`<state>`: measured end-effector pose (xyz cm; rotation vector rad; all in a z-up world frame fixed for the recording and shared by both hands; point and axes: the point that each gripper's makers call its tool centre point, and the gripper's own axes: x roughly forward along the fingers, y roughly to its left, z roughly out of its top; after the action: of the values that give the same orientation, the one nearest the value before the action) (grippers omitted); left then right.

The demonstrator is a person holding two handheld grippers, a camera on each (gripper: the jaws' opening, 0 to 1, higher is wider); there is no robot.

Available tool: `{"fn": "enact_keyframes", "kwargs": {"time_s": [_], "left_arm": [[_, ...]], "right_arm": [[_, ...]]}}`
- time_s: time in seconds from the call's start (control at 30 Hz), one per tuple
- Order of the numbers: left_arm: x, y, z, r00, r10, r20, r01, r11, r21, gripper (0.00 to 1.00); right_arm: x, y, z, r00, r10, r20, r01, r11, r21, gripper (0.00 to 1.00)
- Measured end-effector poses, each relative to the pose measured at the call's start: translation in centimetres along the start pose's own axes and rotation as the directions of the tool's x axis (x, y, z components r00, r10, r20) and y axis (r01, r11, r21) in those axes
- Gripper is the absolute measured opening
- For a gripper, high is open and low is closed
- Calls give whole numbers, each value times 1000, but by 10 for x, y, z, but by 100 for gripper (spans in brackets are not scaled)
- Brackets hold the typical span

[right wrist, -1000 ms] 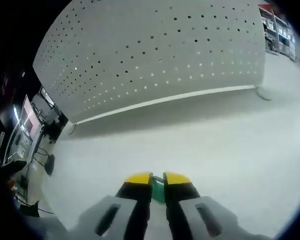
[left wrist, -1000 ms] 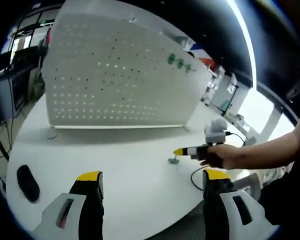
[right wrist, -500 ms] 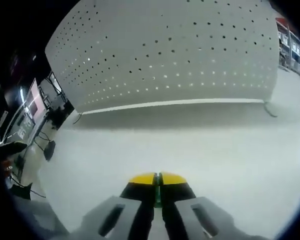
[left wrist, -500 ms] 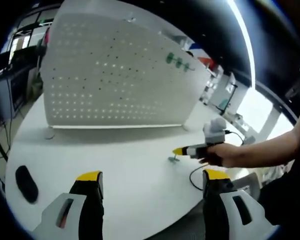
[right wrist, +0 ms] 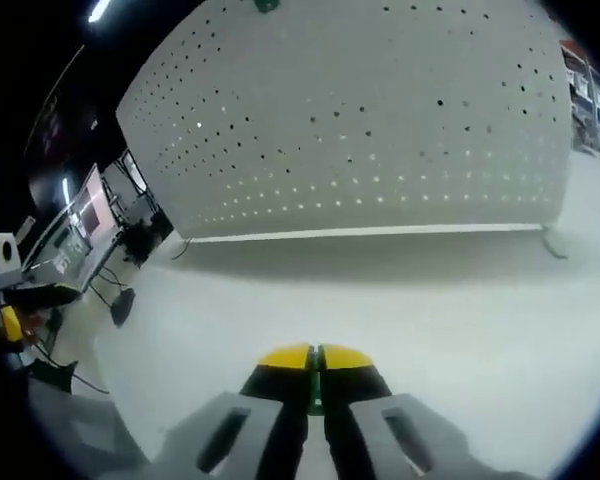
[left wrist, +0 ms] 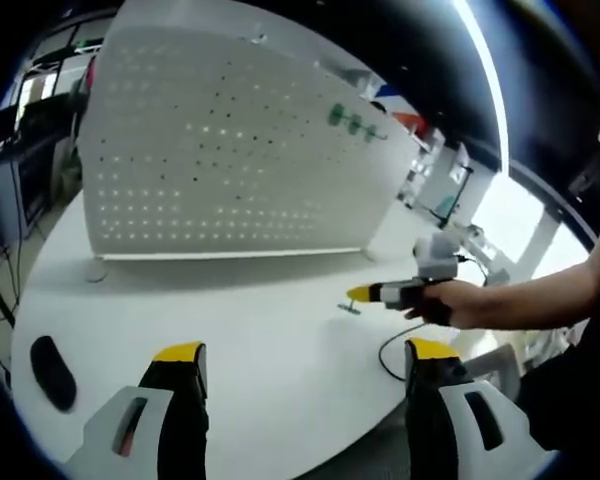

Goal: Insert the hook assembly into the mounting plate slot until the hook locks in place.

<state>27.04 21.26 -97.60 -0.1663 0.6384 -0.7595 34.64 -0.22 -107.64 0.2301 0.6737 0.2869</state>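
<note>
A white pegboard mounting plate (left wrist: 230,160) stands upright on the white table (left wrist: 260,340), with a few green hooks (left wrist: 352,122) high on its right side. In the left gripper view my right gripper (left wrist: 358,295), held by a hand, hovers just above the table to the right, shut on a small green hook assembly (left wrist: 350,307). In the right gripper view its yellow-tipped jaws (right wrist: 316,358) are closed on a thin green sliver of the hook (right wrist: 316,388), facing the plate (right wrist: 380,130) across bare table. My left gripper (left wrist: 305,352) stands open near the front edge.
A black oval object (left wrist: 52,372) lies at the table's left front. A dark cable (left wrist: 392,350) loops near the right edge. Desks with monitors (right wrist: 75,235) stand off to the plate's left. The plate's foot (left wrist: 95,272) rests on the table.
My right gripper has risen slightly with the green hook, lifting it off the table. Its view has swung to face the plate more squarely. The left gripper has stayed put.
</note>
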Motion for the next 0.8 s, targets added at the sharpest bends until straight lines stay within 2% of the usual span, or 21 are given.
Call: {"fn": "enact_keyframes", "kwargs": {"time_s": [0.17,0.3,0.53,0.8], "left_arm": [[1,-2,1,1000,-8,-3,8,1000,8,82],[3,-4,3,1000,-17,-4,17,1000,17,82],[5,-10,5,999,-34,-5,34,999,20,83],[4,-11,5,999,-37,-14,37,999,11,82]], "right_arm": [[-6,19,17,996,91,21,-91,996,-10,0],[-12,29,30,993,115,37,-113,992,-49,0],[-21,48,50,983,170,75,-166,984,-59,0],[-34,84,54,958,274,80,-266,958,-104,0]]}}
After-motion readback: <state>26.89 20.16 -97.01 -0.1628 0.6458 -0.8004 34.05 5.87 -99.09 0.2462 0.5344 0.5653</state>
